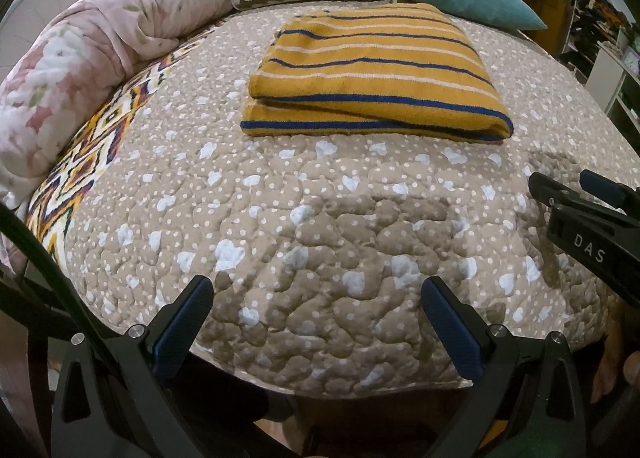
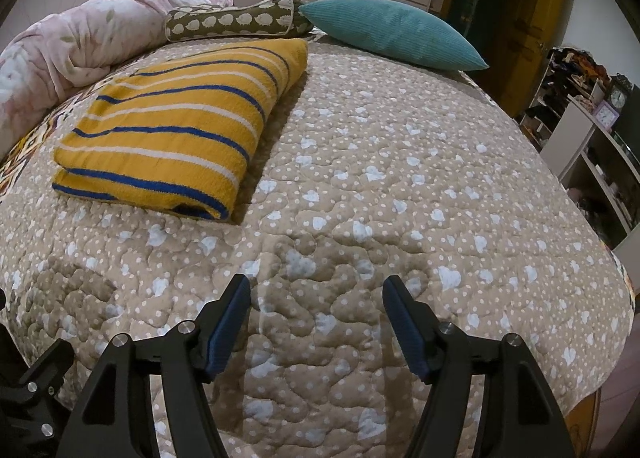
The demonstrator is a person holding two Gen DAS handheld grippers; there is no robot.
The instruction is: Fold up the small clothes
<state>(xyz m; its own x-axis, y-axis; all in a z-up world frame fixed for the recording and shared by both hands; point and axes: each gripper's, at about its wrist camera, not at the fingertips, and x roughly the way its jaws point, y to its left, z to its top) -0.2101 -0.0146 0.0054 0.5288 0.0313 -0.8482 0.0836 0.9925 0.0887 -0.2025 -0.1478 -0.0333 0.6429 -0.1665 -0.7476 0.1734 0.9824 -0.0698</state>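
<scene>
Left gripper and right gripper both spread wide, empty, over quilted bedspread (heart print); striped yellow garment folded beyond.

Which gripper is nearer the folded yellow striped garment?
Neither clearly. The left gripper faces the folded yellow striped garment straight ahead; the right gripper has it ahead, off to its left. Both hover apart from it.

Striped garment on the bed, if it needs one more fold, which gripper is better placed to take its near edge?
Probably the left gripper: the striped garment lies straight ahead of its open jaws. From the right gripper, also open and empty, it sits off to the left.
</scene>
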